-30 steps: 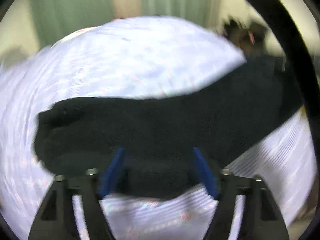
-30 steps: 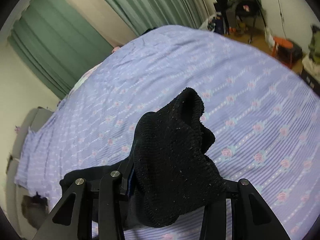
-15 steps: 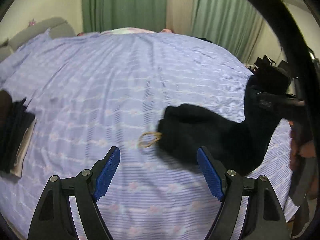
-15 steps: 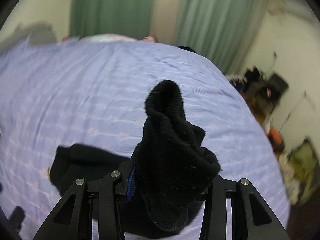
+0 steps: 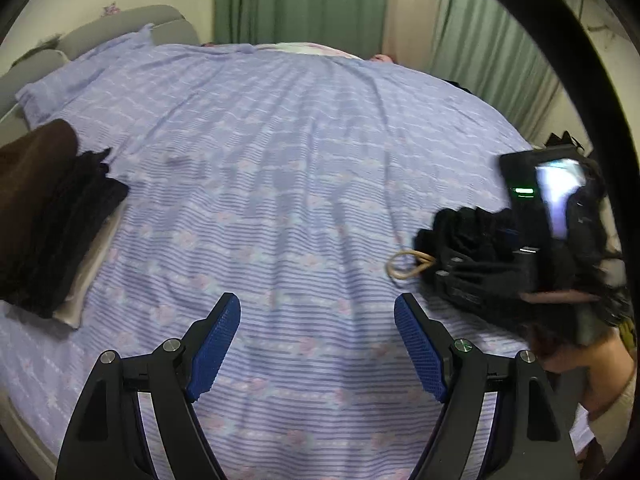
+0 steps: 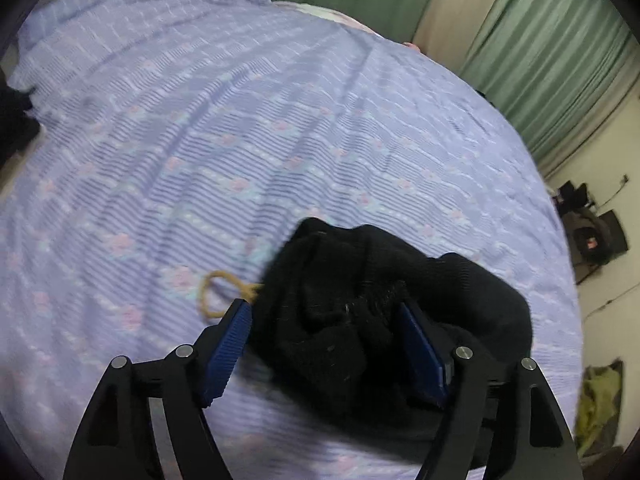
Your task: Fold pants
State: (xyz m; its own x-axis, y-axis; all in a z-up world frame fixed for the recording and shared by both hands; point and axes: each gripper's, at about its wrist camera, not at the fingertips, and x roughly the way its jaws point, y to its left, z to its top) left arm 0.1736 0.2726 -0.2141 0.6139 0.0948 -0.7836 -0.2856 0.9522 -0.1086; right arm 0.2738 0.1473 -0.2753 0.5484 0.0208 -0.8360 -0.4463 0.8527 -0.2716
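While right tool (image 6: 324,352) just opened, pants (image 6: 372,320) bunched between pads, unclamped.

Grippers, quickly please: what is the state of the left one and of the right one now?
Left gripper: open, nothing between its jaws.
Right gripper: jaws have just been opening; the black pants lie bunched between them, no longer clamped.

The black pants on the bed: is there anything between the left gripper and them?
Nothing visible blocks the way. The left gripper is open over bare bedsheet, and the pants lie bunched to its right. Only a tan cord loop lies at their near edge. The right gripper, whose jaws have just opened, is around the pants.
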